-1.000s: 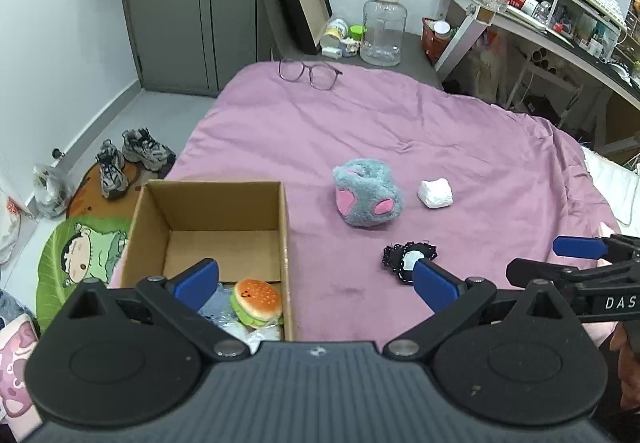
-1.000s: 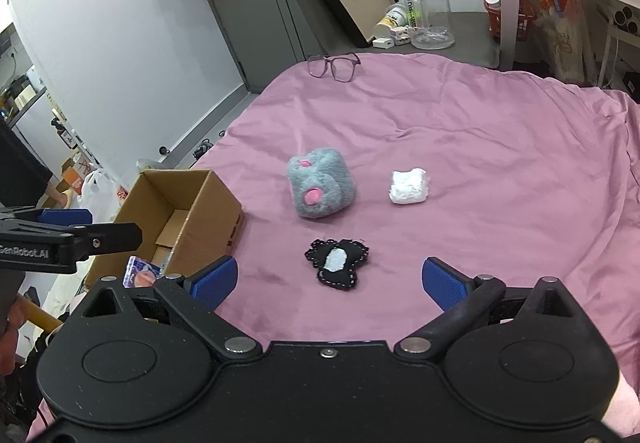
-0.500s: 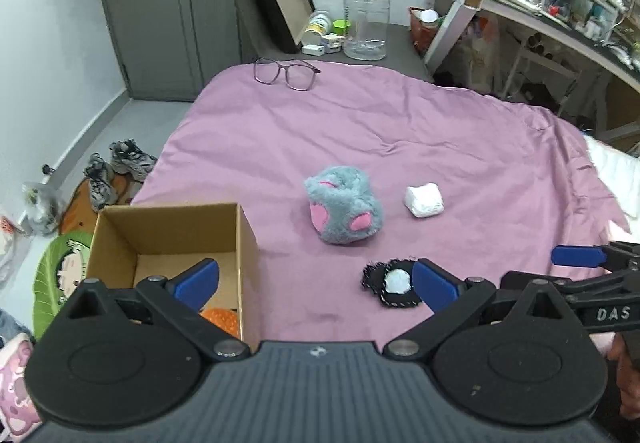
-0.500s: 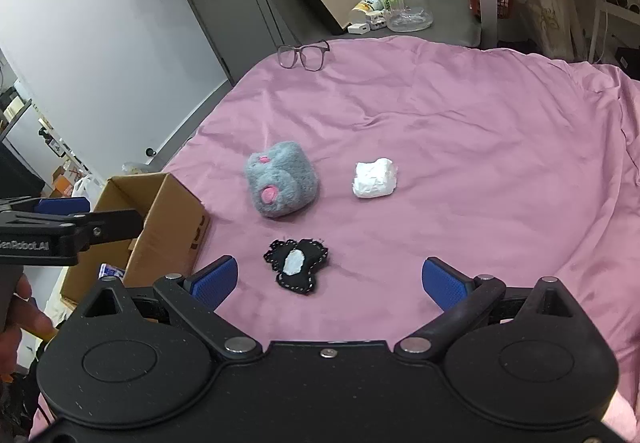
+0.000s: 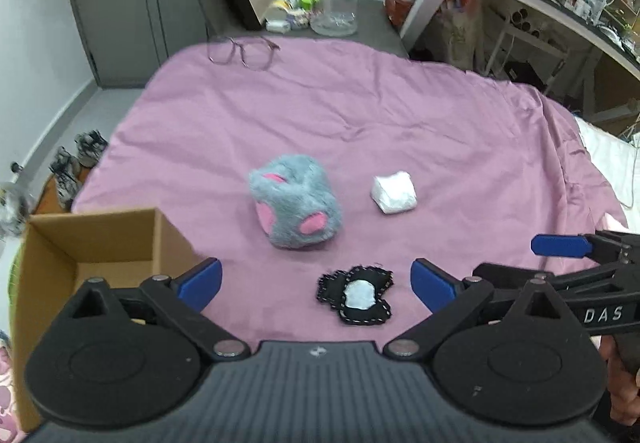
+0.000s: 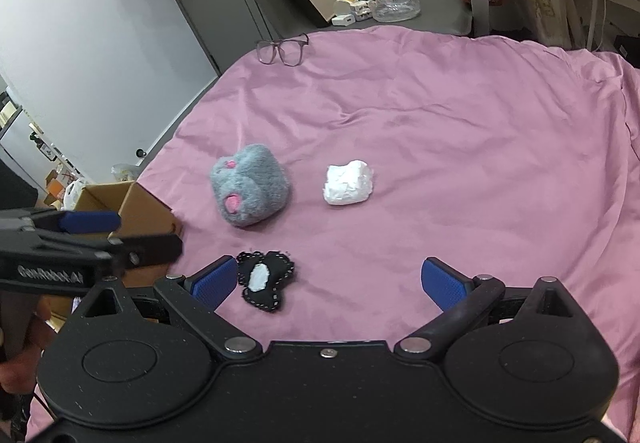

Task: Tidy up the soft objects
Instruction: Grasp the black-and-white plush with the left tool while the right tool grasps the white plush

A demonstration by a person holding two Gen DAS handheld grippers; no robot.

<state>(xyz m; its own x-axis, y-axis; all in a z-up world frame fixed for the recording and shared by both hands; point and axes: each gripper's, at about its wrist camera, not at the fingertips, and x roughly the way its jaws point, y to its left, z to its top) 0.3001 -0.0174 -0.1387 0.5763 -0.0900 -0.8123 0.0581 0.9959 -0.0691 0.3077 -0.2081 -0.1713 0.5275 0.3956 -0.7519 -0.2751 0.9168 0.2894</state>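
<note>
Soft objects lie on the pink bedspread [image 6: 460, 131] ahead of you: a grey plush paw [image 5: 296, 205] mid-bed, a white crumpled wad [image 5: 394, 191] just to its right, and a black heart-shaped patch [image 5: 357, 295] nearest you. Your left gripper [image 5: 316, 281] has its blue fingers spread wide, empty, the patch showing between them. Your right gripper [image 6: 326, 283] is likewise spread and empty, its left fingertip just beside the patch. An open cardboard box [image 5: 60, 243] sits at the bed's left edge. Glasses [image 6: 283, 50] rest at the far end.
</note>
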